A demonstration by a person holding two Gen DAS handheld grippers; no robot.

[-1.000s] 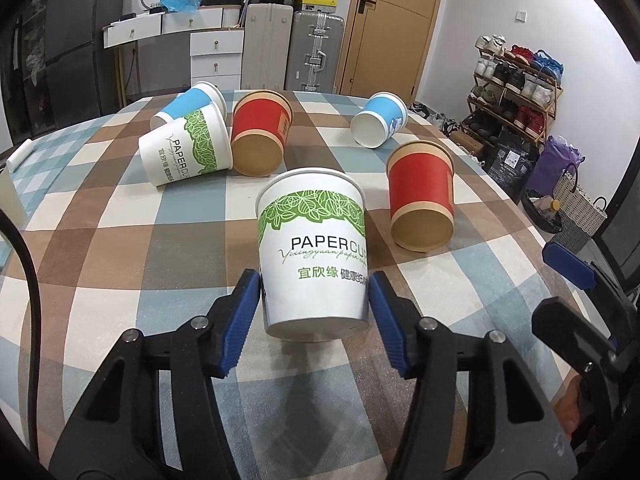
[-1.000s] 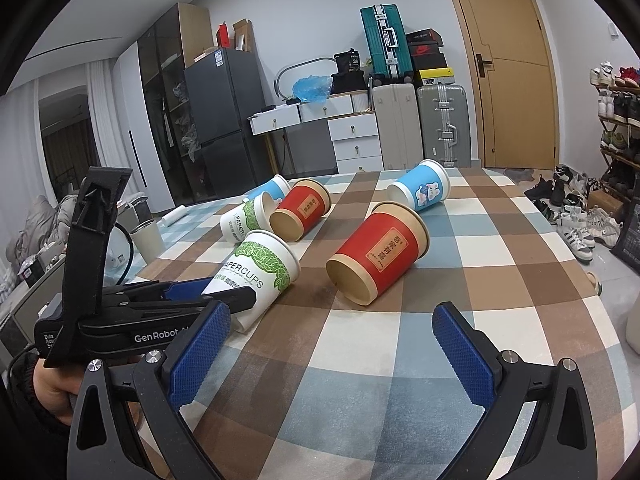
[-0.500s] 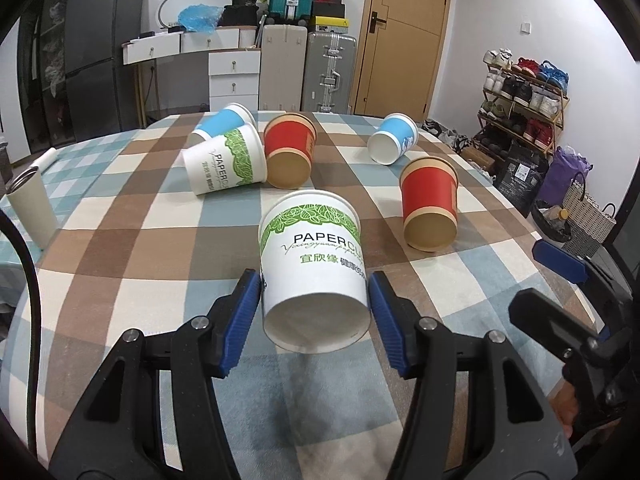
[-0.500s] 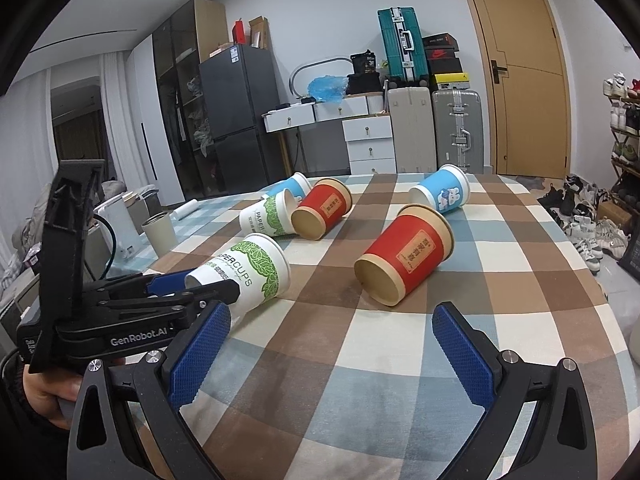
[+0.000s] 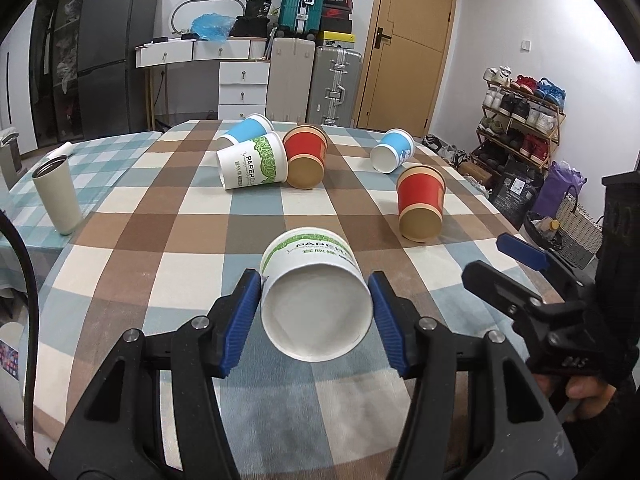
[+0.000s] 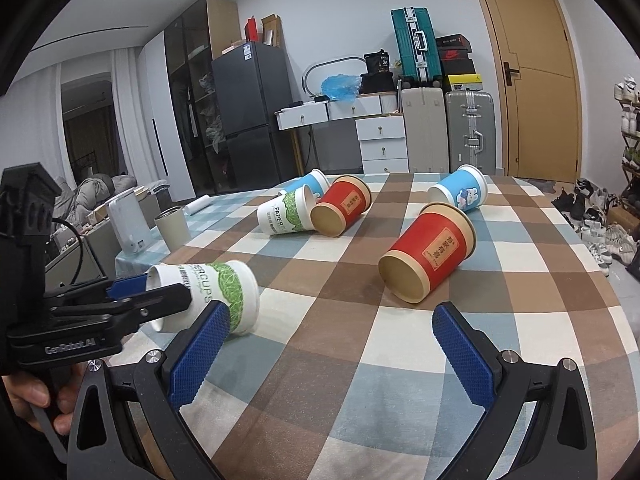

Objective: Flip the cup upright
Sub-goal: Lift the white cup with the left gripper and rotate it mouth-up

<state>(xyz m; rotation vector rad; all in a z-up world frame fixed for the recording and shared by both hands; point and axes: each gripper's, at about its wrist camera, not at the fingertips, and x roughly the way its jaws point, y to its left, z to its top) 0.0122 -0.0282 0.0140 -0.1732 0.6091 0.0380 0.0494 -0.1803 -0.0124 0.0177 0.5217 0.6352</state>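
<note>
The left gripper point(image 5: 315, 312) is pinching the white-and-green cup point(image 5: 316, 296) near its base at lower centre of the frame, carrying it on its side above the checked table point(image 5: 180, 216), probably to turn it rim-up. At bottom frame, the right gripper point(image 6: 336, 356) is gaping wide, holding nothing.

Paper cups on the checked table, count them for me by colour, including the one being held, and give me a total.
White with green leaves: 2, one held in the left gripper, one lying down
Red: 2
Blue: 2
Total: 6 paper cups
</note>
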